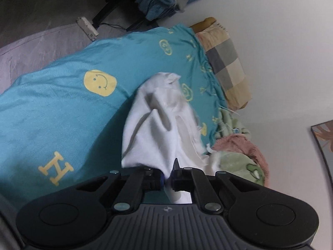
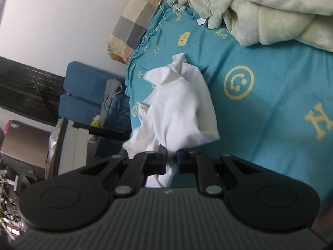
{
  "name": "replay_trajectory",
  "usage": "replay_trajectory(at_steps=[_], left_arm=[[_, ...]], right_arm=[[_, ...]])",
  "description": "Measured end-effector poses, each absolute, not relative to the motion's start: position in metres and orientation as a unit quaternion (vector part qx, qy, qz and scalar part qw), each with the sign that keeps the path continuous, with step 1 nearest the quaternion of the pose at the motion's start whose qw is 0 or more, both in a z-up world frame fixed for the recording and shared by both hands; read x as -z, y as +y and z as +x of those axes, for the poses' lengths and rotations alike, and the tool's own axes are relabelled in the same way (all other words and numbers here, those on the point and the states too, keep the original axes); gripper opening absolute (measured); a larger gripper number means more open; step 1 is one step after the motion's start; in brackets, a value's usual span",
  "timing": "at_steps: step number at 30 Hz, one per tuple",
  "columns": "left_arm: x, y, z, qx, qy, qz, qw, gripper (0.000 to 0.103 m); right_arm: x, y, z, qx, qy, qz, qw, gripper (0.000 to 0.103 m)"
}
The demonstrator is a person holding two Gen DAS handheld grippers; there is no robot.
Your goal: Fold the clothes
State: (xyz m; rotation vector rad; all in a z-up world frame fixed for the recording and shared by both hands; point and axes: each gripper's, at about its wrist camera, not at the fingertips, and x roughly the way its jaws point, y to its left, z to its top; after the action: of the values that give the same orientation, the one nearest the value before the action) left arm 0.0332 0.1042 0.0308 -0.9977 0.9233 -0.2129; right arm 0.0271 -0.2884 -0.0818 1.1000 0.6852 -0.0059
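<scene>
You're working w/ dim, flat indoor light in both views; colours are looking muted and slightly grainy. In the left wrist view the white garment (image 1: 160, 123) is blowing out a bit and showing soft motion blur, w/ grey fold shadows running across it. The pale wall (image 1: 281, 41) is reading brightest. In the right wrist view the teal bedsheet (image 2: 260, 125) is staying fairly sharp. Fisheye is bending edges hard, and corners are vignetting to black.
</scene>
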Motion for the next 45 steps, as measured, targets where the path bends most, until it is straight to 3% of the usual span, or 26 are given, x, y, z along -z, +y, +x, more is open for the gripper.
replay_trajectory(at_steps=[11,15,21,27,34,39,44,45], left_arm=[[-0.079,0.116,-0.065,0.114,0.428,-0.446,0.778,0.007],[-0.091,0.111,-0.041,0.106,0.426,-0.451,0.777,0.007],[-0.09,0.092,0.043,0.082,0.423,-0.456,0.779,0.007],[-0.043,0.071,0.149,0.063,0.437,-0.439,0.783,0.008],[0.053,0.054,0.245,0.057,0.472,-0.382,0.792,0.009],[0.088,0.051,0.267,0.06,0.495,-0.355,0.791,0.009],[0.088,0.05,0.263,0.077,0.487,-0.333,0.804,0.01],[0.085,0.048,0.26,0.083,0.481,-0.326,0.81,0.015]], right_arm=[[0.039,-0.285,-0.039,0.0,0.323,0.497,0.806,0.012],[0.031,-0.286,-0.036,0.001,0.323,0.503,0.801,0.012],[0.05,-0.296,0.047,0.022,0.342,0.507,0.791,0.013],[0.09,-0.306,0.135,0.048,0.375,0.507,0.775,0.013],[0.149,-0.317,0.223,0.072,0.415,0.505,0.753,0.014],[0.181,-0.32,0.241,0.073,0.436,0.51,0.738,0.014],[0.171,-0.315,0.236,0.058,0.427,0.486,0.761,0.015],[0.166,-0.312,0.234,0.051,0.421,0.475,0.771,0.018]])
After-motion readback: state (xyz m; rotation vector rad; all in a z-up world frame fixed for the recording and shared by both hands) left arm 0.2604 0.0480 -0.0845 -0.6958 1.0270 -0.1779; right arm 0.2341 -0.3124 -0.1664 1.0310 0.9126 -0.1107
